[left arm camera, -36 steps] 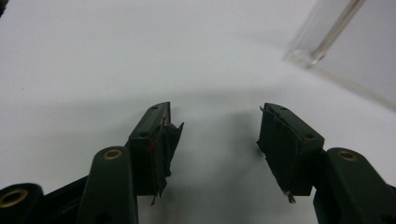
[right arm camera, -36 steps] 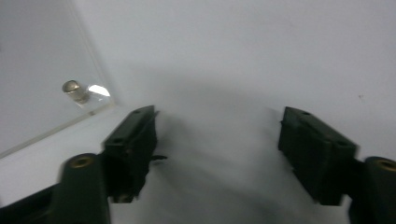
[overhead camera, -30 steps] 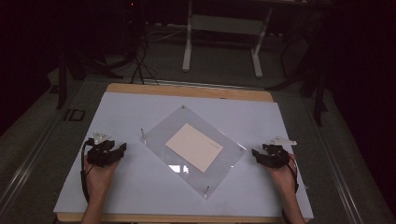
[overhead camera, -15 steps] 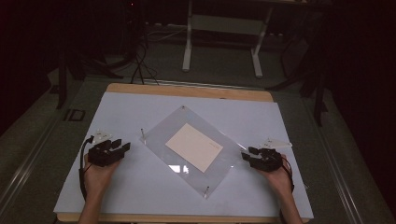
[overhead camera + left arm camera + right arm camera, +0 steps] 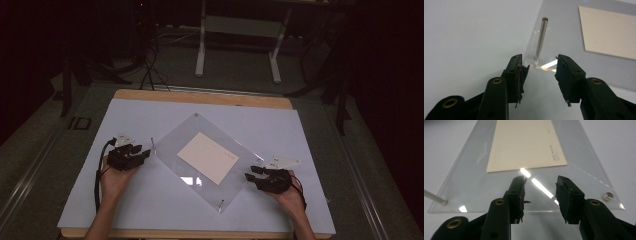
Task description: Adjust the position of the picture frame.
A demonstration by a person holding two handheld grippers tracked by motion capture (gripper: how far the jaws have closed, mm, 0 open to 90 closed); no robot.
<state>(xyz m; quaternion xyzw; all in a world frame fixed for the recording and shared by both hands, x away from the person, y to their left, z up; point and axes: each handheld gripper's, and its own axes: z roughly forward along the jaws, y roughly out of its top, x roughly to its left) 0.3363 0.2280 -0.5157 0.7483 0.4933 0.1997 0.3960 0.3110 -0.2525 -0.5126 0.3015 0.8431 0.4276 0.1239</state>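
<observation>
A clear acrylic plate (image 5: 172, 141) lies cornerwise on the white mat, with a cream card (image 5: 207, 157) at its middle. Thin metal pins stand at its corners. My left gripper (image 5: 145, 153) is at the plate's left corner. In the left gripper view its jaws (image 5: 540, 72) stand open on either side of that corner, just short of the upright pin (image 5: 540, 40); they have just been closing. My right gripper (image 5: 251, 176) is at the plate's lower right edge. Its jaws (image 5: 540, 192) are open over that edge, below the card (image 5: 526, 145), and have also just been closing.
The white mat (image 5: 150, 210) covers a wooden table (image 5: 200, 97). In the right gripper view a round screw head (image 5: 608, 195) sits in the plate's corner at right, and a pin (image 5: 434, 197) shows at left. A metal stand (image 5: 237, 45) is on the dark floor beyond.
Both hands have moved inward to the plate, the left toward its left corner and the right toward its lower right edge.
</observation>
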